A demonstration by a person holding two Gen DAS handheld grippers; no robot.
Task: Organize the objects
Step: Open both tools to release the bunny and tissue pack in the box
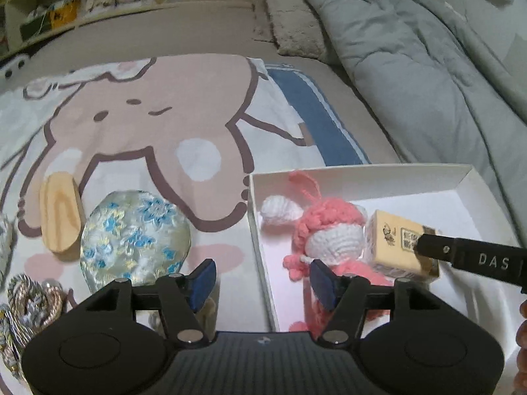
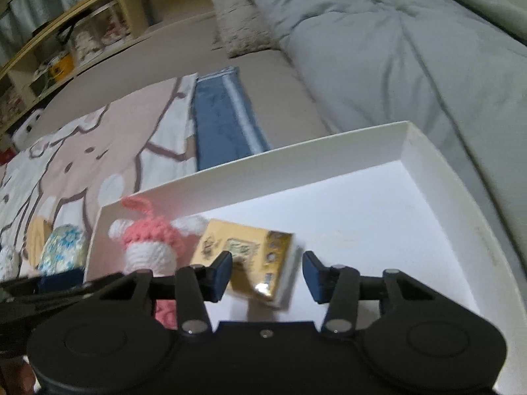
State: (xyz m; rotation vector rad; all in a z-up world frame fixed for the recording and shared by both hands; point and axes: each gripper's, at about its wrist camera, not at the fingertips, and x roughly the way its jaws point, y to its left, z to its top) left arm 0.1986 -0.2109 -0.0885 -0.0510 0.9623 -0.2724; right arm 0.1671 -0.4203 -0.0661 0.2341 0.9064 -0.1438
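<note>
A shallow white box point(image 1: 359, 172) lies on the bed. In it lies a pink and white crochet doll point(image 1: 329, 230), and right of the doll a small yellow printed box point(image 1: 392, 240). In the right wrist view my right gripper point(image 2: 266, 273) has its blue pads against both sides of the yellow box point(image 2: 250, 256), which sits tilted over the white box's floor point(image 2: 378, 223). One finger of it point(image 1: 461, 253) shows in the left wrist view. My left gripper point(image 1: 263, 281) is open astride the white box's left wall, its right pad beside the doll's pink leg, holding nothing.
Left of the white box, on the cartoon blanket point(image 1: 148, 115), lie a floral brocade pouch point(image 1: 135, 233), an oval wooden piece point(image 1: 59, 214) and braided metallic cords point(image 1: 33, 299). A grey duvet point(image 1: 411, 65) rises behind and to the right. Shelves point(image 1: 66, 10) stand at the far left.
</note>
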